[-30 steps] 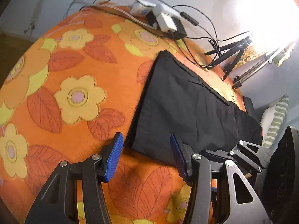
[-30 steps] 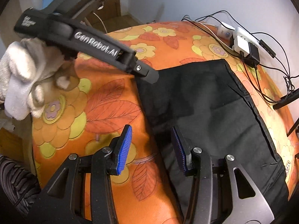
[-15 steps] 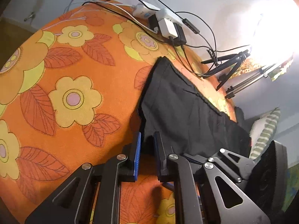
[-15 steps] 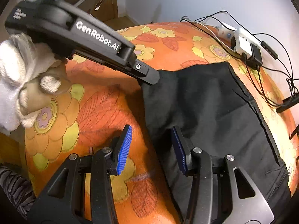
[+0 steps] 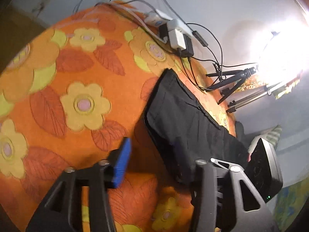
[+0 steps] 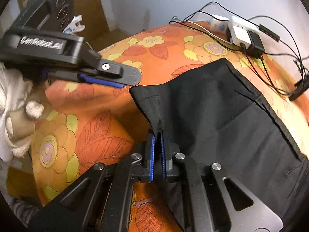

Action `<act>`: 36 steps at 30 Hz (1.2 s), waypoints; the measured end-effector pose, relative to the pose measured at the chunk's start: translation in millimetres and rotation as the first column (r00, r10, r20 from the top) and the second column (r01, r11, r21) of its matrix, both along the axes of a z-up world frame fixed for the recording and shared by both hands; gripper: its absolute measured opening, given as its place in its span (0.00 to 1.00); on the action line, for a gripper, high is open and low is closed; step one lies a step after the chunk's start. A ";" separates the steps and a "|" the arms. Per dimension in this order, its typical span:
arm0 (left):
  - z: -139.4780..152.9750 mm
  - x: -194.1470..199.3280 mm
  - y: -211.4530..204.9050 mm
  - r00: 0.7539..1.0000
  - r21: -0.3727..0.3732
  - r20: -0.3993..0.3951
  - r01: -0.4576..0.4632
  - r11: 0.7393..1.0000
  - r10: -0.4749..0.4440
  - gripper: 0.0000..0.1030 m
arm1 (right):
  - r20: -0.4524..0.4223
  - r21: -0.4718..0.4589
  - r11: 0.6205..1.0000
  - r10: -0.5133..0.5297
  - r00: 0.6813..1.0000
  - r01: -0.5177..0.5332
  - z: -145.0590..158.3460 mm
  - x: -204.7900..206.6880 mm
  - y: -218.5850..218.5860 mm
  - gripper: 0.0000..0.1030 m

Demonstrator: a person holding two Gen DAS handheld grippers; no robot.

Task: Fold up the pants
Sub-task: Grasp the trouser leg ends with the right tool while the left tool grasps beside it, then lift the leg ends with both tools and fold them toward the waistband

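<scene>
Black pants (image 5: 185,119) (image 6: 222,112) lie flat on an orange flowered bed cover (image 5: 77,96). My right gripper (image 6: 157,135) is shut on the near left edge of the pants, and the cloth puckers up into its blue pads. My left gripper (image 5: 152,147) has its jaws opening; the pants' edge lies between the blue pad (image 5: 123,162) and the other finger, and neither presses on it. In the right wrist view the left gripper (image 6: 115,78) reaches in from the left in a white-gloved hand (image 6: 17,104), its tip beside the pants' corner.
A power strip with chargers and tangled cables (image 5: 177,36) (image 6: 243,34) lies at the far end of the bed cover (image 6: 81,135). Black and silver tripods (image 5: 235,81) stand beyond the pants. Wooden furniture (image 6: 92,19) is at the far left.
My right jaws, open before, have shut on the pants' edge. My left jaws closed at the pants' corner half a second ago and have spread apart again.
</scene>
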State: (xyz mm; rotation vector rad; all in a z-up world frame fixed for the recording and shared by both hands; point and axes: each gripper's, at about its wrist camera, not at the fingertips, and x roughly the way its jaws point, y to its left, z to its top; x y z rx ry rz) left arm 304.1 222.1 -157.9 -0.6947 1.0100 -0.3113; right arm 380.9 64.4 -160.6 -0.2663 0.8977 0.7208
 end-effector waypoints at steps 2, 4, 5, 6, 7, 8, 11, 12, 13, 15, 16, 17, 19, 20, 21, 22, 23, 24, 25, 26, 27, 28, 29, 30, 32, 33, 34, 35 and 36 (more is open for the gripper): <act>-3.2 1.2 -1.8 1.000 -0.039 -0.016 -0.008 0.999 0.007 0.47 | -0.020 0.026 1.000 -0.017 1.000 0.017 -0.4 3.0 -3.7 0.06; -5.9 5.1 -5.9 0.999 -0.061 -0.032 -0.013 0.998 0.011 0.49 | -0.027 0.040 0.999 -0.025 0.999 0.026 -0.8 4.1 -6.1 0.06; -7.5 7.8 -7.9 0.999 -0.069 -0.040 -0.019 0.997 0.016 0.50 | -0.030 0.047 0.998 -0.026 0.999 0.028 -1.4 4.7 -6.6 0.06; -9.0 9.9 -8.9 0.999 -0.079 -0.048 -0.028 0.996 0.024 0.51 | -0.035 0.054 0.998 -0.024 0.999 0.026 -1.7 4.6 -6.6 0.06; -10.4 12.0 -10.0 0.998 -0.088 -0.056 -0.034 0.996 0.029 0.51 | -0.045 0.065 0.998 -0.022 0.999 0.024 -2.6 5.0 -6.9 0.06; -11.9 14.2 -11.6 0.997 -0.096 -0.064 -0.039 0.995 0.033 0.51 | -0.055 0.073 0.997 -0.017 0.998 0.021 -3.6 5.0 -7.3 0.06; -14.8 17.0 -16.2 0.997 -0.112 -0.071 -0.042 0.993 0.034 0.51 | -0.063 0.089 0.996 -0.015 0.998 0.020 -5.6 2.8 -12.7 0.06; -14.7 16.9 -17.2 0.997 -0.112 -0.071 -0.039 0.993 0.031 0.51 | -0.070 0.099 0.995 -0.011 0.997 0.018 -5.9 2.2 -14.9 0.06; -15.0 17.0 -18.4 0.997 -0.111 -0.069 -0.035 0.993 0.028 0.51 | -0.081 0.104 0.994 -0.008 0.997 0.016 -6.8 1.9 -17.5 0.07; -14.6 16.9 -19.5 0.997 -0.102 -0.065 -0.039 0.994 0.032 0.51 | -0.093 0.108 0.994 -0.010 0.996 0.020 -7.1 -0.1 -24.6 0.17; -14.9 17.1 -19.9 0.997 -0.104 -0.063 -0.039 0.994 0.033 0.51 | -0.098 0.114 0.993 -0.008 0.995 0.019 -6.6 -1.2 -28.9 0.25; -15.1 17.4 -20.0 0.998 -0.103 -0.059 -0.039 0.994 0.033 0.51 | -0.110 0.124 0.992 -0.006 0.994 0.019 -5.6 -2.2 -34.9 0.27; -14.8 17.3 -20.9 0.998 -0.076 -0.048 -0.047 0.996 0.043 0.51 | -0.124 0.134 0.991 -0.010 0.992 0.027 -2.6 -2.9 -44.4 0.27; -15.3 17.6 -21.9 0.998 -0.062 -0.041 -0.046 0.997 0.043 0.50 | -0.130 0.140 0.989 -0.019 0.991 0.037 -0.4 -2.6 -50.6 0.27; -14.9 17.7 -23.4 0.999 -0.050 -0.030 -0.043 0.998 0.041 0.48 | -0.135 0.145 0.988 -0.033 0.990 0.052 2.6 -1.2 -57.1 0.27; -14.2 17.9 -25.2 0.999 -0.035 -0.021 -0.039 0.999 0.038 0.47 | -0.135 0.147 0.987 -0.045 0.990 0.065 5.5 0.3 -62.0 0.27; -13.3 18.0 -27.6 0.999 -0.014 -0.011 -0.036 0.999 0.036 0.44 | -0.133 0.147 0.986 -0.060 0.989 0.080 9.0 2.6 -66.9 0.28; -13.3 18.2 -30.3 1.000 0.005 -0.006 -0.030 1.000 0.030 0.26 | -0.136 0.150 0.984 -0.075 0.988 0.096 12.9 6.2 -71.5 0.27; -13.0 17.7 -34.3 1.000 0.035 0.002 -0.020 0.999 0.020 0.07 | -0.144 0.154 0.982 -0.085 0.986 0.108 15.8 9.9 -75.2 0.28; -12.5 17.0 -37.0 1.000 0.063 0.011 -0.017 0.998 0.017 0.06 | -0.155 0.160 0.979 -0.099 0.983 0.124 18.9 14.4 -78.5 0.28; -11.6 15.4 -39.3 1.000 0.087 0.026 -0.017 0.996 0.014 0.06 | -0.165 0.165 0.976 -0.114 0.980 0.142 22.3 19.5 -81.5 0.28; -10.2 13.3 -41.2 0.999 0.099 0.044 -0.014 0.995 0.009 0.06 | -0.176 0.171 0.973 -0.124 0.977 0.154 25.5 24.5 -84.0 0.28; -7.9 10.9 -43.3 0.998 0.110 0.064 -0.012 0.994 0.005 0.06 | -0.189 0.180 0.969 -0.134 0.973 0.169 29.7 31.7 -85.2 0.28; -5.5 8.9 -45.2 0.996 0.115 0.085 -0.010 0.993 0.000 0.06 | -0.200 0.184 0.966 -0.142 0.970 0.179 32.7 37.9 -84.4 0.28; 0.1 4.4 -51.7 0.992 0.133 0.126 0.003 0.991 -0.020 0.06 | -0.236 0.187 0.962 -0.150 0.960 0.197 37.2 51.5 -80.7 0.34; 2.7 2.5 -55.8 0.989 0.148 0.142 0.014 0.989 -0.035 0.06 | -0.255 0.192 0.959 -0.158 0.954 0.210 39.2 58.9 -77.5 0.44; 5.2 0.1 -60.4 0.986 0.168 0.157 0.028 0.985 -0.054 0.06 | -0.270 0.200 0.954 -0.164 0.949 0.222 40.3 65.7 -74.6 0.47; 7.5 -2.0 -66.0 0.983 0.189 0.171 0.039 0.981 -0.072 0.06 | -0.289 0.209 0.951 -0.163 0.943 0.228 41.8 73.2 -70.4 0.47; 8.8 -3.4 -70.8 0.980 0.203 0.180 0.049 0.978 -0.087 0.06 | -0.311 0.218 0.949 -0.153 0.938 0.227 43.6 80.3 -65.3 0.48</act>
